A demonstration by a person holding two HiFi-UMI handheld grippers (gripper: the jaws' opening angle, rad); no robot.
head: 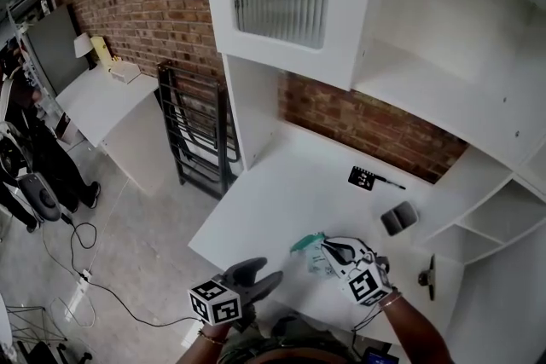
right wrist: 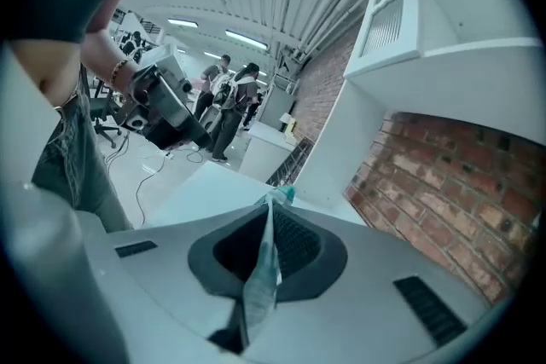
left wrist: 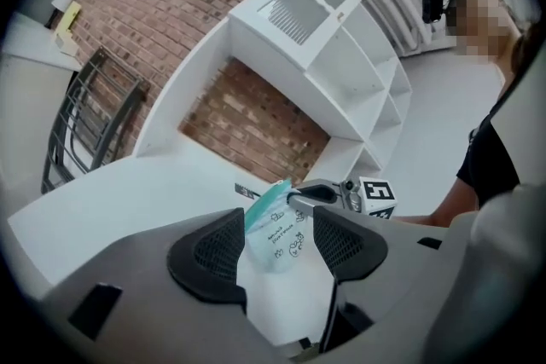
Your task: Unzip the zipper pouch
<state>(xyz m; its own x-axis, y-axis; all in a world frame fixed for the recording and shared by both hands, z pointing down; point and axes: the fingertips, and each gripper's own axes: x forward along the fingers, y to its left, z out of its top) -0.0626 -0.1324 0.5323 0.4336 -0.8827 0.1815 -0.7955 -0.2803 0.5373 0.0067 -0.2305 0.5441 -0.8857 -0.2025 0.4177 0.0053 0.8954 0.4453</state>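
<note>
Your left gripper (head: 261, 277) hangs with its jaws apart, lined up on the zipper pouch (left wrist: 280, 239) but not touching it. The pouch is held up over the front edge of the white desk (head: 281, 183), one edge pinched flat in your right gripper (right wrist: 270, 245). You look to be setting up the pull. Next, catch the teal zipper strip (left wrist: 266, 202) with the left. The clear pouch appears empty.

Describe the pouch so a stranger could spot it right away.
On the white desk by the brick wall, look near the front edge, where the right gripper pinches the pouch. It is the only clear, floppy thing with a teal top; the black card and grey box lie farther back.
</note>
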